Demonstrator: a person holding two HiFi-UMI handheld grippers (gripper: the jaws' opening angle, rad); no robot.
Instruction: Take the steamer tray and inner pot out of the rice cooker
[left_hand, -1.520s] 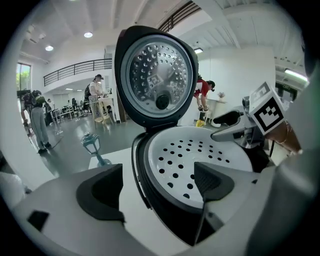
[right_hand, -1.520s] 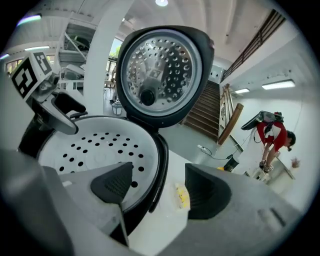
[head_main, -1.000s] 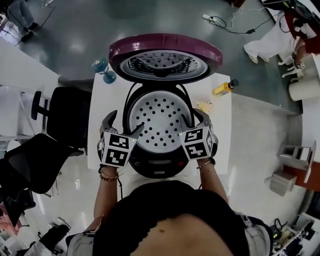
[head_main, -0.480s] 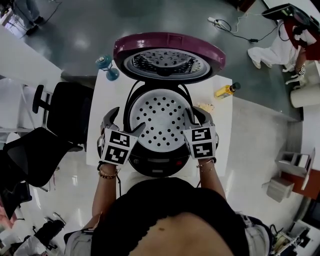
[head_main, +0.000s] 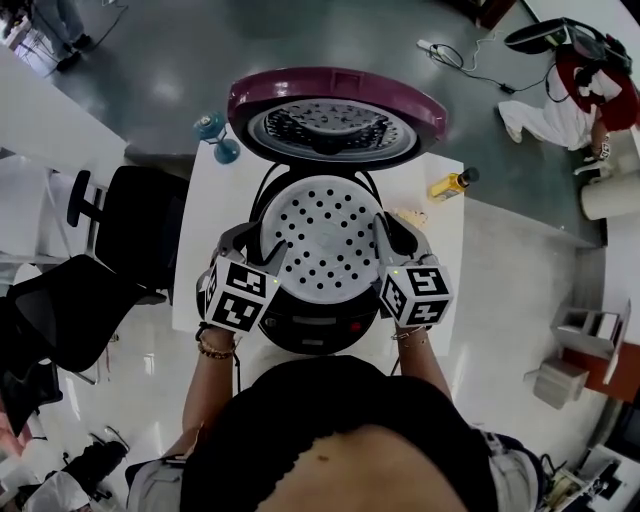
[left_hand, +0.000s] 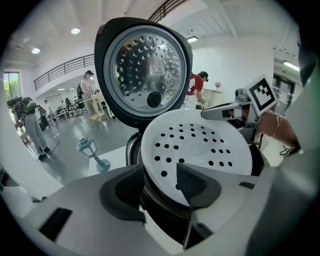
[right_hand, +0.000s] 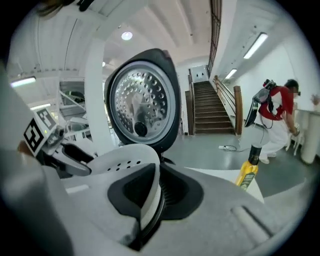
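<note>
The white perforated steamer tray (head_main: 325, 235) sits tilted over the black rice cooker (head_main: 315, 325), right side raised. The cooker's purple lid (head_main: 335, 100) stands open behind. My right gripper (head_main: 392, 232) is shut on the tray's right rim; in the right gripper view the thin rim (right_hand: 150, 195) is pinched between the pads of that gripper (right_hand: 155, 185). My left gripper (head_main: 255, 245) is at the tray's left rim. Its jaws have just been closing; in the left gripper view that gripper (left_hand: 161, 175) straddles the tray's edge (left_hand: 160, 167) with a gap showing. The tray hides the inner pot.
The cooker stands on a small white table (head_main: 215, 210). A yellow bottle (head_main: 450, 180) is at its back right corner, a blue lantern ornament (head_main: 212, 135) at the back left. A black chair (head_main: 140, 230) stands left of the table. A person in red (head_main: 585, 85) is far right.
The right gripper closed on the tray's rim, rolled and rose, tilting the tray's right side up out of the cooker. The left gripper's jaws narrowed around the left rim without moving away.
</note>
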